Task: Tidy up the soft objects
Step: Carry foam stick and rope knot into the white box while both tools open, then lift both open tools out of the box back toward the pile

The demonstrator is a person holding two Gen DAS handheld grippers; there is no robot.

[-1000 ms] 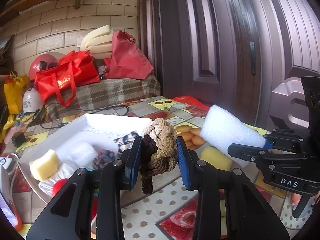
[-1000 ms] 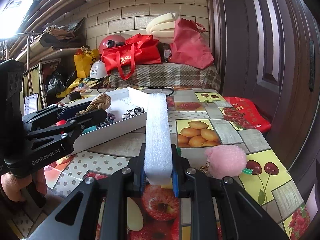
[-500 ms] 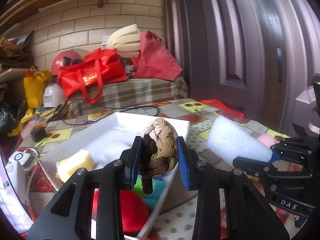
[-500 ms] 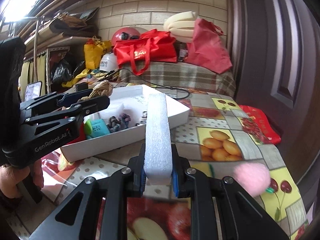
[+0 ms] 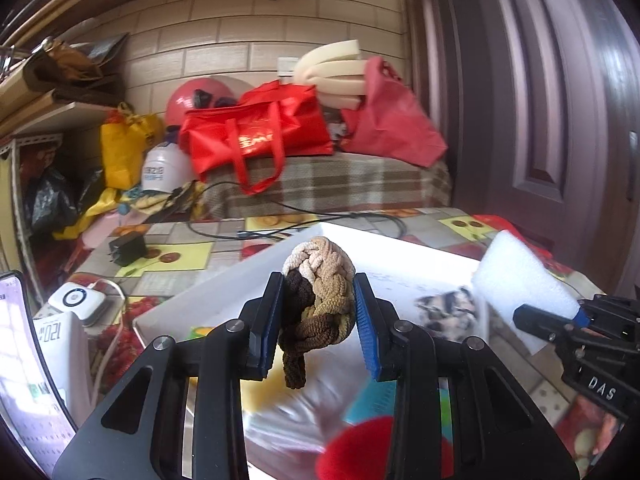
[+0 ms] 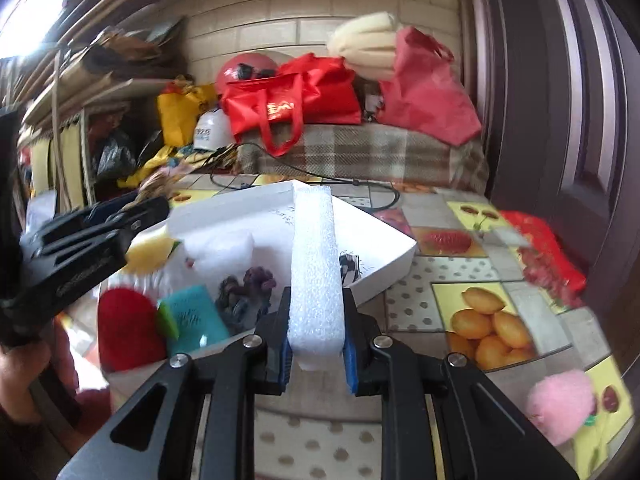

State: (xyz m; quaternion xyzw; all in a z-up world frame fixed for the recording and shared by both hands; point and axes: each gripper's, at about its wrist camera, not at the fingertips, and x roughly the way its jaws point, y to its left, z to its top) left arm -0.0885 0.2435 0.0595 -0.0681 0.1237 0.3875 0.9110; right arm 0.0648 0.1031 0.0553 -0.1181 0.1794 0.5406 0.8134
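My left gripper (image 5: pixel 318 320) is shut on a braided brown-and-beige rope knot (image 5: pixel 320 292) and holds it above the white tray (image 5: pixel 420 256). My right gripper (image 6: pixel 316 332) is shut on a long white foam block (image 6: pixel 314 268) that reaches over the tray (image 6: pixel 392 264). In the tray lie a red ball (image 6: pixel 128 328), a teal sponge (image 6: pixel 192 318), a yellow sponge (image 6: pixel 150 254), white foam (image 6: pixel 220 252) and a dark scrunchie (image 6: pixel 248 292). The foam block also shows in the left wrist view (image 5: pixel 520 292). A pink pompom (image 6: pixel 560 408) lies on the table at the right.
The table has a fruit-pattern cloth (image 6: pixel 488 320). A charger (image 5: pixel 128 248), a cable (image 5: pixel 296 224) and a white device (image 5: pixel 76 300) lie to the left. Red bags (image 5: pixel 260 136) sit on a plaid bench behind. A dark door (image 5: pixel 540 120) stands at the right.
Both grippers have moved left and forward over the tray, each still holding its object. The tray's contents now lie under and beside them.
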